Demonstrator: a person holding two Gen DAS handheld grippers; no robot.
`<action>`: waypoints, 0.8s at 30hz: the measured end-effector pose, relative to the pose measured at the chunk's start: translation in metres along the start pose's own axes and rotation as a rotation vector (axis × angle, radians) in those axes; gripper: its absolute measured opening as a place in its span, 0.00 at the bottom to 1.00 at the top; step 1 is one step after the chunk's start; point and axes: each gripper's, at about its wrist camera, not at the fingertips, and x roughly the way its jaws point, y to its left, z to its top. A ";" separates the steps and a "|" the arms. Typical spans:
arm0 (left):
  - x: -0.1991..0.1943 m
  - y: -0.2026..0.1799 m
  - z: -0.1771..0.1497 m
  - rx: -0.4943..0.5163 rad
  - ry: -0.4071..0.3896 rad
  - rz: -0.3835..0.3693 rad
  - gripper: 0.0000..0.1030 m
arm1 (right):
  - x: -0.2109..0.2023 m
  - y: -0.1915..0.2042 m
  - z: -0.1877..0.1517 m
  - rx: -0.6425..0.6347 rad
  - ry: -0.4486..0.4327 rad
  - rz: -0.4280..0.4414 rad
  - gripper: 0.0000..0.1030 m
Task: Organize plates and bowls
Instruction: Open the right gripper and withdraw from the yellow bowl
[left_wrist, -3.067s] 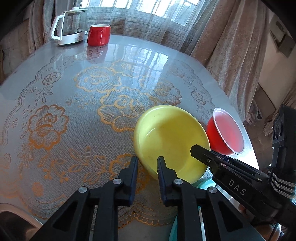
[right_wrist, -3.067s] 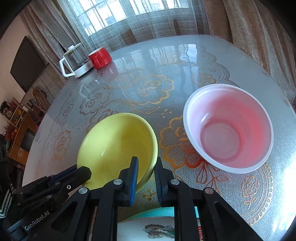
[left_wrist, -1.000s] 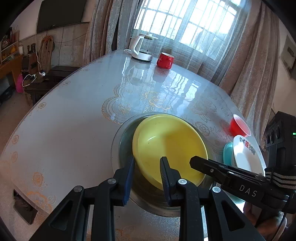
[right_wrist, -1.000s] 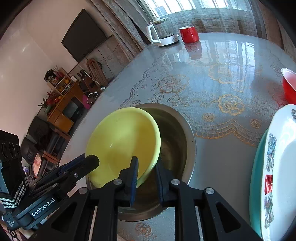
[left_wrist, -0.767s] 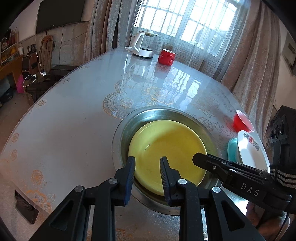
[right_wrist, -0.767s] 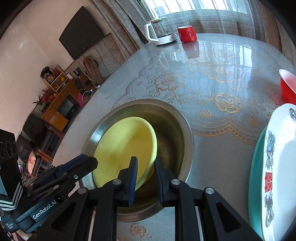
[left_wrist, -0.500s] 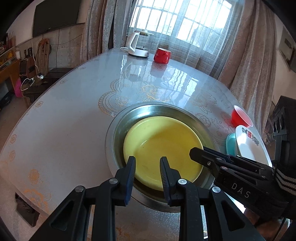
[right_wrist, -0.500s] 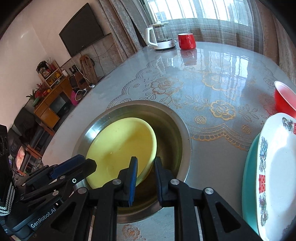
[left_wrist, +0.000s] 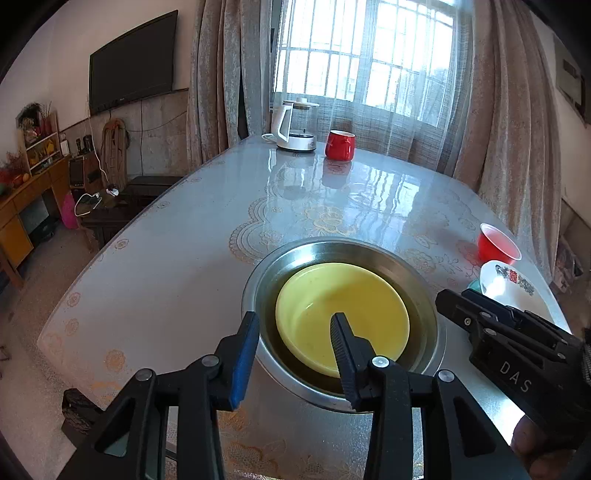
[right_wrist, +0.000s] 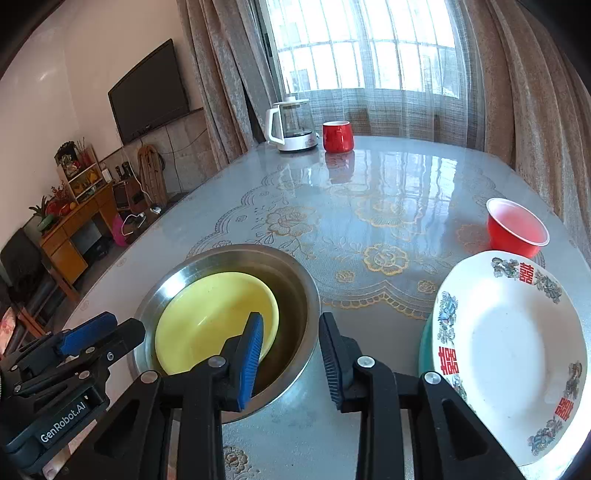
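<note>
The yellow bowl (left_wrist: 341, 314) rests inside the steel basin (left_wrist: 258, 273) on the table; it also shows in the right wrist view (right_wrist: 210, 317) within the basin (right_wrist: 306, 280). My left gripper (left_wrist: 295, 332) is open and empty, just above the basin's near rim. My right gripper (right_wrist: 291, 343) is open and empty, above the basin's right rim. A white patterned plate (right_wrist: 509, 347) lies on a teal plate (right_wrist: 426, 343) to the right. A red plastic bowl (right_wrist: 515, 227) stands beyond them.
A glass kettle (left_wrist: 297, 127) and a red mug (left_wrist: 340, 144) stand at the table's far end by the window. The table's edge (left_wrist: 122, 236) drops off on the left towards a cabinet and floor clutter.
Both grippers held the yellow bowl and lowered it into the steel basin. Both have since opened, let go of it and pulled back upwards.
</note>
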 end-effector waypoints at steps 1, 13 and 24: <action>-0.002 -0.001 -0.001 0.005 -0.016 0.008 0.48 | -0.007 -0.001 -0.002 0.005 -0.032 -0.008 0.33; -0.020 -0.025 -0.006 0.106 -0.152 0.017 0.83 | -0.053 -0.046 -0.009 0.069 -0.168 -0.036 0.67; 0.000 -0.057 0.017 0.175 -0.084 -0.030 0.88 | -0.078 -0.135 -0.027 0.191 -0.119 -0.087 0.67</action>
